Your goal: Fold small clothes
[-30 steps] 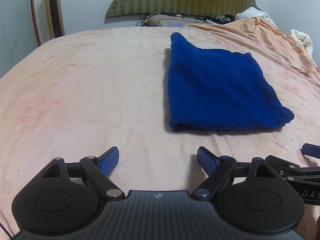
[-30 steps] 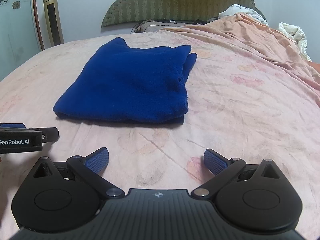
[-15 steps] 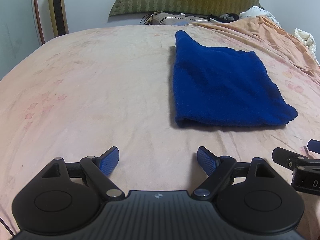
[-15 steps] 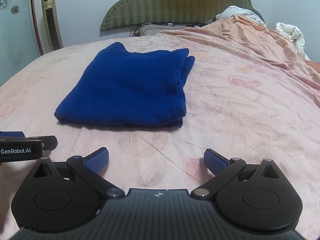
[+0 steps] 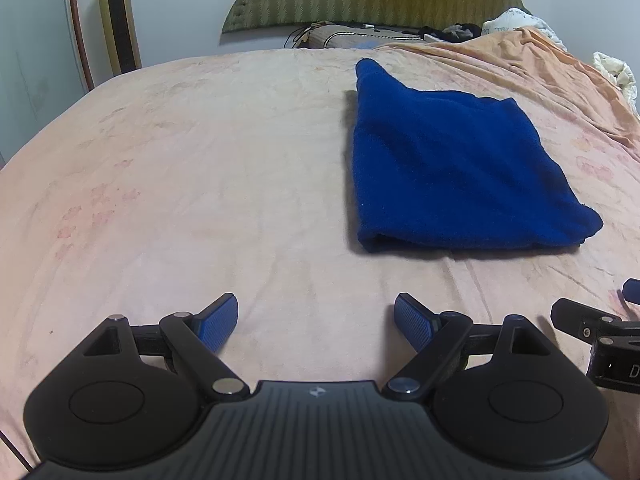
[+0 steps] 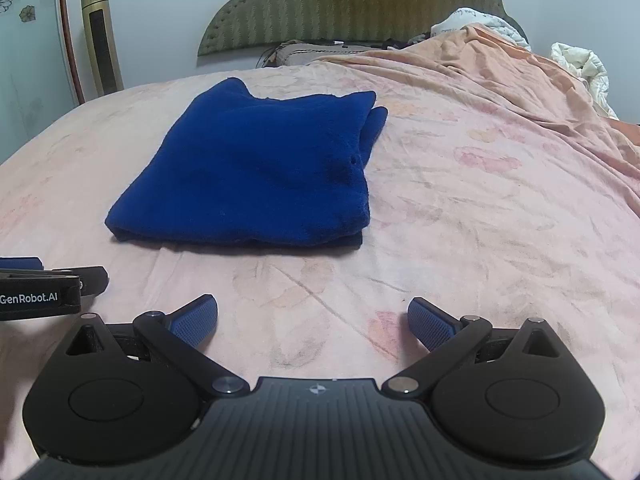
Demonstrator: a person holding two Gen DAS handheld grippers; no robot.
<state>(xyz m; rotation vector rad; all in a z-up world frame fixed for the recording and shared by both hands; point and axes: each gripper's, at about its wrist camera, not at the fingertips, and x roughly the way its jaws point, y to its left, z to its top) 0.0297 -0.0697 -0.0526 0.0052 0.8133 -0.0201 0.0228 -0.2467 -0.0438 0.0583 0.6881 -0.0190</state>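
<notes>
A dark blue fleece garment (image 5: 460, 168) lies folded into a thick rectangle on the pink bedsheet (image 5: 180, 184); in the right wrist view the same garment (image 6: 260, 176) sits ahead and to the left. My left gripper (image 5: 316, 316) is open over bare sheet, short of the garment's near left corner, nothing between its blue pads. My right gripper (image 6: 312, 316) is open too, below the garment's near edge and apart from it. Each gripper's finger shows at the edge of the other's view.
A green padded headboard (image 6: 352, 4) stands at the far end with pillows and clutter below it. A rumpled orange blanket (image 6: 500, 80) and white bedding (image 6: 580, 64) pile up at the far right. A gold tower fan (image 6: 100, 36) stands by the left wall.
Both views have shifted slightly back from the garment, which now sits a little farther up in the frames. The garment itself has not moved and both grippers stay open.
</notes>
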